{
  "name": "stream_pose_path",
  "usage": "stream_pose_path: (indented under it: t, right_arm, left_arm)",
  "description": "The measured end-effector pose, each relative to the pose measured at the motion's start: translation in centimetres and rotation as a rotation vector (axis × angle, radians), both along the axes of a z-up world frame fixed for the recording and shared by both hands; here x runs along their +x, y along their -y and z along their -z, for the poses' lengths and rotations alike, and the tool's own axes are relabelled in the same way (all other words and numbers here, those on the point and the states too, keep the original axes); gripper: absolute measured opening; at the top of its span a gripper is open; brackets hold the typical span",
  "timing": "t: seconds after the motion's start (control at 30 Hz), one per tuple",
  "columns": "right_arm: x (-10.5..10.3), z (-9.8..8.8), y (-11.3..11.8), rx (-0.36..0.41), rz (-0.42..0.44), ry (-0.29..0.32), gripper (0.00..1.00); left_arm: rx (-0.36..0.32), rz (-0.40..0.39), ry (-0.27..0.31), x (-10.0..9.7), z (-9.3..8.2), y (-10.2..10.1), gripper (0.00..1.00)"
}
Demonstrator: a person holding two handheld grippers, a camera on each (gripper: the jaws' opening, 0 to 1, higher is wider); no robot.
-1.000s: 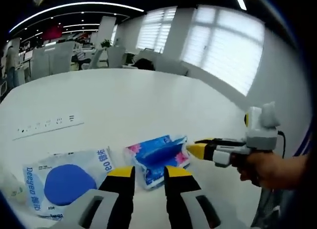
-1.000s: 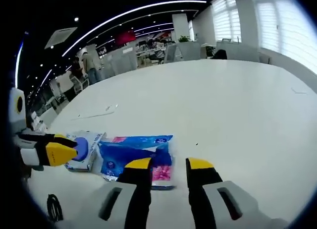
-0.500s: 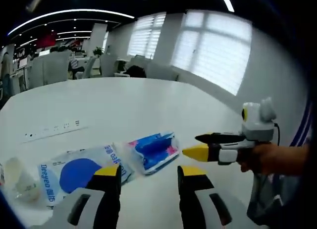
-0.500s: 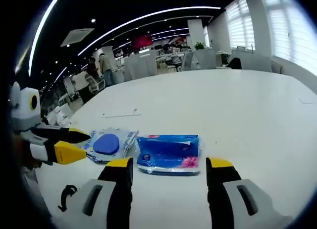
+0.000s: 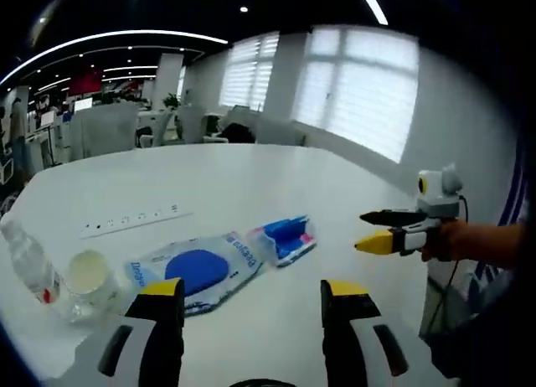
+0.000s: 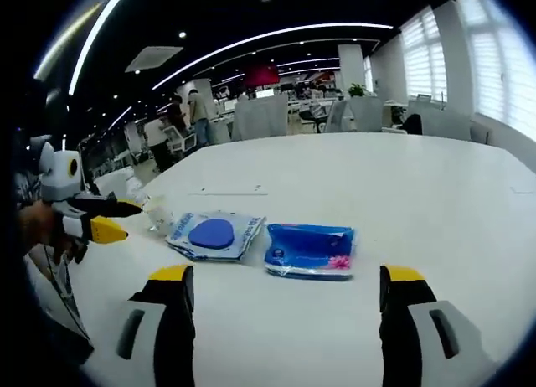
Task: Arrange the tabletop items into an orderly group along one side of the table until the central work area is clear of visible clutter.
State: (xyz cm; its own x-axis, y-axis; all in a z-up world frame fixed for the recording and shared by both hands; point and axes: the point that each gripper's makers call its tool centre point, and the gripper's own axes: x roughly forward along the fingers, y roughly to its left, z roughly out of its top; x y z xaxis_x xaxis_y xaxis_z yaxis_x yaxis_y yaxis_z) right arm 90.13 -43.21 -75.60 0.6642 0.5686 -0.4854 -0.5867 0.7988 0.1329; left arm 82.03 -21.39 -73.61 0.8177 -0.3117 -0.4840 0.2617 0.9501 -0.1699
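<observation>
Notably, bottle (image 5: 27, 261) beside cup (image 5: 90, 276).

Both tools opened, pulled back.

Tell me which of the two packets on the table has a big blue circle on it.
The white packet, next to the clear cup. The other packet is blue with pink.

On table (image 5: 251, 169), l. gripper view: bottle (image 5: 25, 261) far left, cup (image 5: 88, 276) beside it, wipes pack (image 5: 197, 270) next, tissue pack (image 5: 286, 238) right. Socket strip (image 5: 134, 220) behind them.
</observation>
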Motion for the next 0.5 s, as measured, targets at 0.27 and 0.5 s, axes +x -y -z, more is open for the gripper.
stream_pose_path:
  t: [0.27, 0.5]
  right_arm:
    - [-1.7, -1.8, 1.0, 0.06, 0.06, 0.009, 1.0]
    - [-3.3, -2.5, 1.7, 0.049, 0.056, 0.038, 1.0]
  left_arm:
    - [-0.023, -0.034, 0.04, -3.6, -1.6, -4.4, 0.77]
    - [-0.041, -0.021, 0.066, -6.5, -2.4, -5.3, 0.84]
